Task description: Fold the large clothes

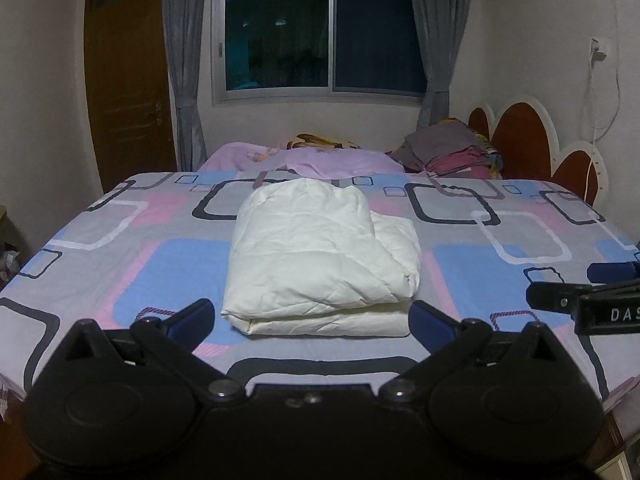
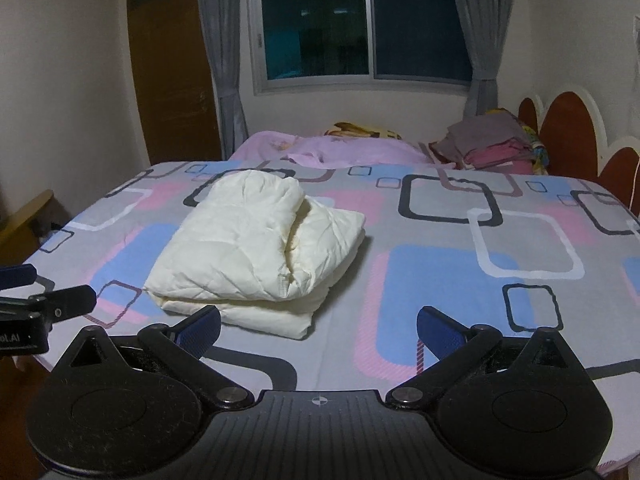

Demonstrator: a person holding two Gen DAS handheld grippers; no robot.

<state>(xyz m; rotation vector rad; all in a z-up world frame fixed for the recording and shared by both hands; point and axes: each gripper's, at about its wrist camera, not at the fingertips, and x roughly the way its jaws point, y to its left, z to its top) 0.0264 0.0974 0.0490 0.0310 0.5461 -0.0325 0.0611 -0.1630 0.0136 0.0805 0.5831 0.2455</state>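
Observation:
A white padded garment lies folded into a thick bundle on the patterned bed sheet. My left gripper hovers just in front of its near edge, jaws wide open with nothing between them. In the right wrist view the same bundle sits left of centre. My right gripper stands open too, pulled back from the bundle's near right corner and touching nothing. Each gripper shows at the edge of the other's view: the right gripper and the left gripper.
A pink blanket and a stack of folded clothes lie at the far side of the bed. A red and white headboard stands at the right. Beyond are a window, grey curtains and a brown door.

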